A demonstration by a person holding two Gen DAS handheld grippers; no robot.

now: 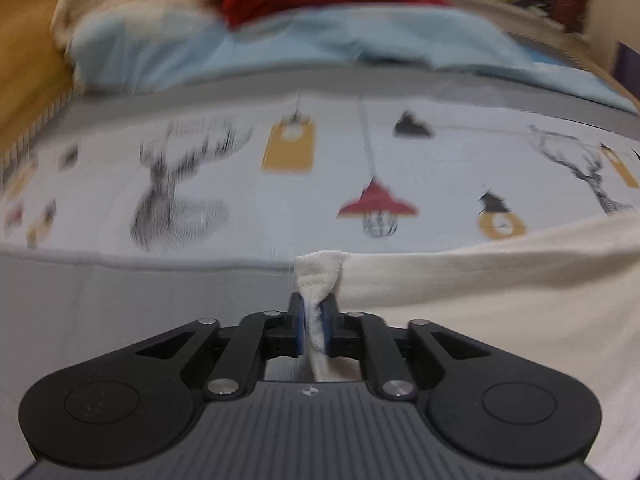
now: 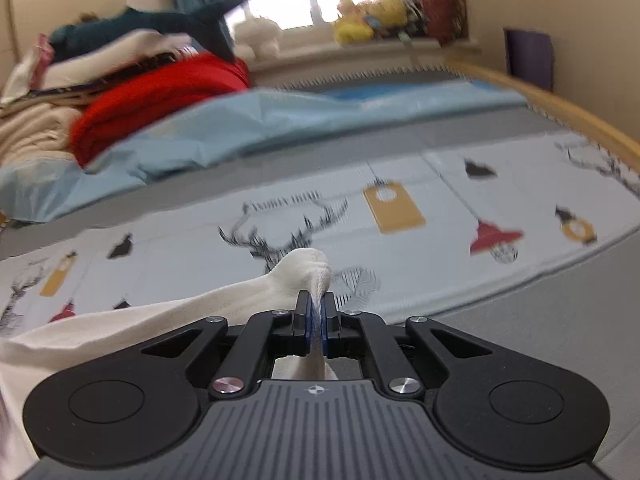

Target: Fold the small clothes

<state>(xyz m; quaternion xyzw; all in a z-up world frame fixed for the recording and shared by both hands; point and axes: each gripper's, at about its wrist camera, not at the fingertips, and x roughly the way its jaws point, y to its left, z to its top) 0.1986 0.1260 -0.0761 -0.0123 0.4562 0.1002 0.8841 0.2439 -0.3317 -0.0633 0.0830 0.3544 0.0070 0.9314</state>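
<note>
A small cream-white garment [image 1: 500,300] hangs stretched between my two grippers above the bed. In the left wrist view my left gripper [image 1: 314,300] is shut on one corner of it, a bunched tuft sticking out past the blue pads, and the cloth runs off to the right. In the right wrist view my right gripper [image 2: 316,300] is shut on the other corner of the white garment [image 2: 160,320], which trails away to the left. Both views are blurred.
A grey bed cover with a printed sheet [image 1: 280,184] of deer, lamps and tags lies beneath. Behind it sit a light blue blanket [image 2: 240,128], a red cloth [image 2: 160,96], a pile of clothes [image 2: 100,52] and toys on a windowsill [image 2: 368,20]. A wooden bed rail [image 2: 560,112] runs along the right.
</note>
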